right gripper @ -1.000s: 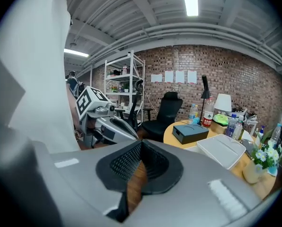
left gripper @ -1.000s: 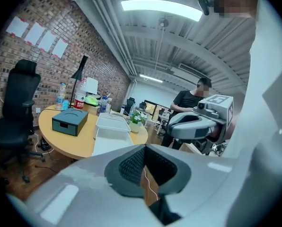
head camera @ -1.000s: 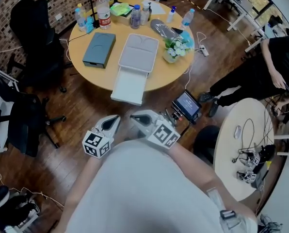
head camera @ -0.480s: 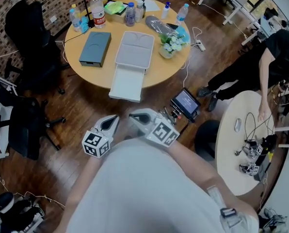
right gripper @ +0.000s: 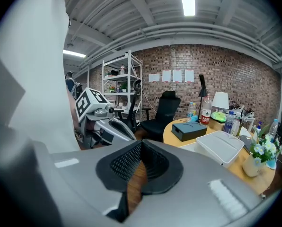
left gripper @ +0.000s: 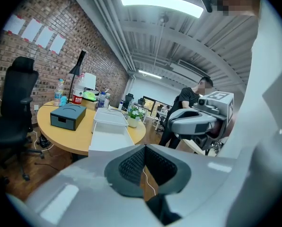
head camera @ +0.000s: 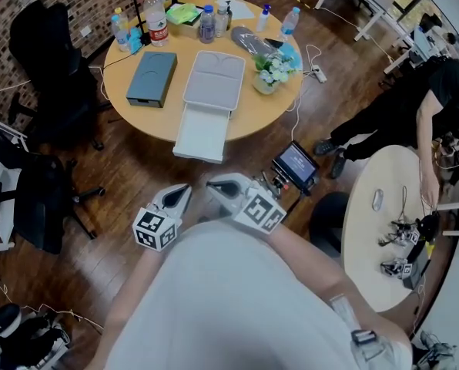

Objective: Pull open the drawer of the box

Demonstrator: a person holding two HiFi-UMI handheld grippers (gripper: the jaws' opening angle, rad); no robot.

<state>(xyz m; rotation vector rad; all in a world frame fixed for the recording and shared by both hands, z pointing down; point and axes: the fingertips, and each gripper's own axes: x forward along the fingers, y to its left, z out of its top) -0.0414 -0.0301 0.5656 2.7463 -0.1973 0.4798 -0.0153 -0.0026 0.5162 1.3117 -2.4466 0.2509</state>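
A white box (head camera: 216, 79) lies on the round wooden table (head camera: 129, 108), its drawer (head camera: 202, 132) drawn out over the near edge. Both grippers hover close to my body, well short of the table. My left gripper (head camera: 179, 194) is shut with nothing in it, and my right gripper (head camera: 215, 185) beside it is shut and empty too. In the left gripper view the shut left gripper (left gripper: 144, 147) points toward the box (left gripper: 110, 117) and drawer (left gripper: 108, 138). The right gripper (right gripper: 140, 144) faces the box (right gripper: 222, 146) from the other side.
A dark grey box (head camera: 151, 78) sits left of the white one; bottles (head camera: 156, 23) and a potted plant (head camera: 269, 73) crowd the far side. Black chairs (head camera: 48, 60) stand left. A small monitor (head camera: 295, 164), a second table (head camera: 372, 237) and a person in black (head camera: 437, 91) are right.
The head view has shifted a little, so the table sits slightly higher in frame. Both grippers stay shut in the same place. The person at right has bent toward the side table.
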